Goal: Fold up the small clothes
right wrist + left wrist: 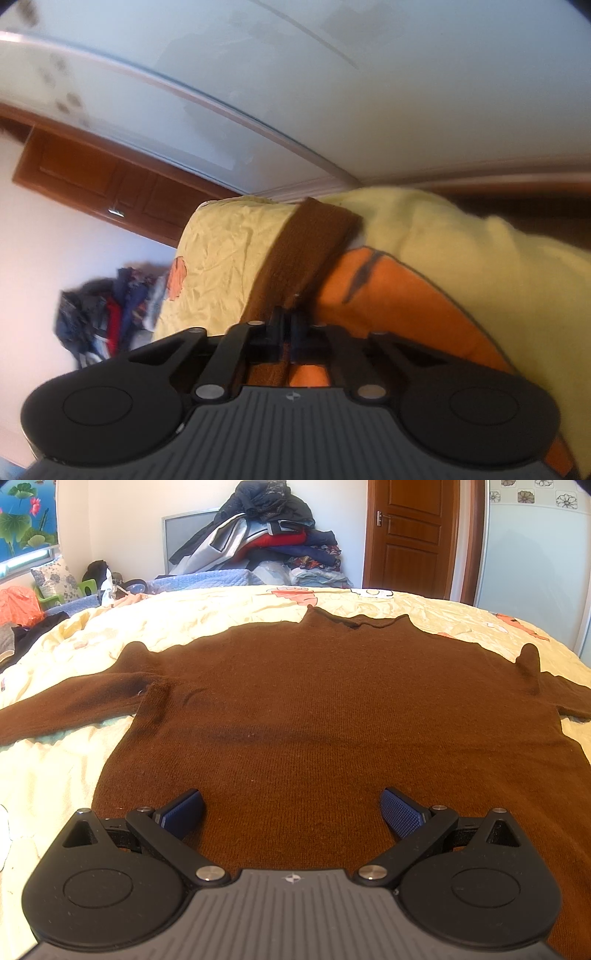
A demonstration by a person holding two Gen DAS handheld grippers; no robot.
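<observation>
A brown knitted sweater [314, 709] lies flat on the yellow bedsheet [221, 609], collar at the far side, sleeves spread left and right. My left gripper [291, 808] is open and empty, hovering over the sweater's lower part, with blue pads [184, 810] wide apart. In the right wrist view, which is rolled sideways, my right gripper [287, 325] is shut on the brown sleeve [306, 251], which stretches away from the jaws over the sheet [221, 251] and an orange print.
A pile of clothes [266, 542] stands behind the bed against the wall. A wooden door [410, 535] is at the back right. Dark and orange items [18, 616] lie at the bed's left edge. A white wardrobe [332, 92] is beside the bed.
</observation>
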